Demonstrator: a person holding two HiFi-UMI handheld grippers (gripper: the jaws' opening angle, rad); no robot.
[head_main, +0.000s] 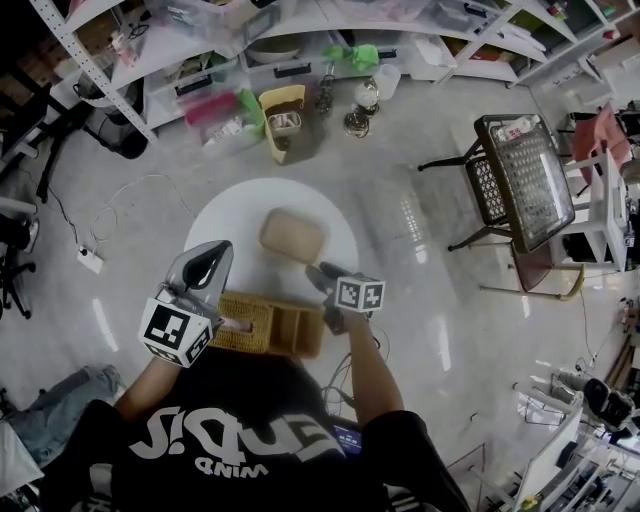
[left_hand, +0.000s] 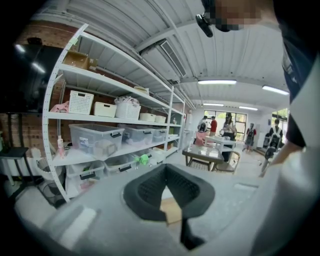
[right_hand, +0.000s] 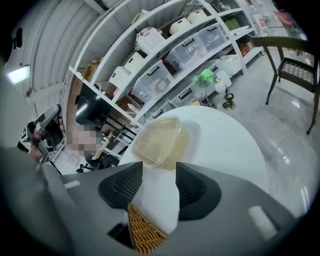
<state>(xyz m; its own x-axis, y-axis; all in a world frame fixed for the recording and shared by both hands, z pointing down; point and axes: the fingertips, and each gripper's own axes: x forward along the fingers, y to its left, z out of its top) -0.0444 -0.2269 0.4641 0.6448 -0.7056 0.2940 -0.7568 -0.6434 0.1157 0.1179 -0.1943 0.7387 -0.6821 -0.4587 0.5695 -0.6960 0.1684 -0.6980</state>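
Note:
A round white table holds a tan translucent lidded container and, at its near edge, a woven compartment basket. My left gripper is raised over the table's left side above the basket, pointing out at the shelves; its jaws meet at the tips, shut on nothing. My right gripper hovers low just right of the basket. It is open, bare tabletop shows between its pads, and the container lies just beyond its tips. The basket's corner sits under its jaws.
White shelving with plastic bins lines the far side, and bags and small items sit on the floor below it. A dark metal chair stands to the right. A power strip and cord lie on the left floor. People stand far off.

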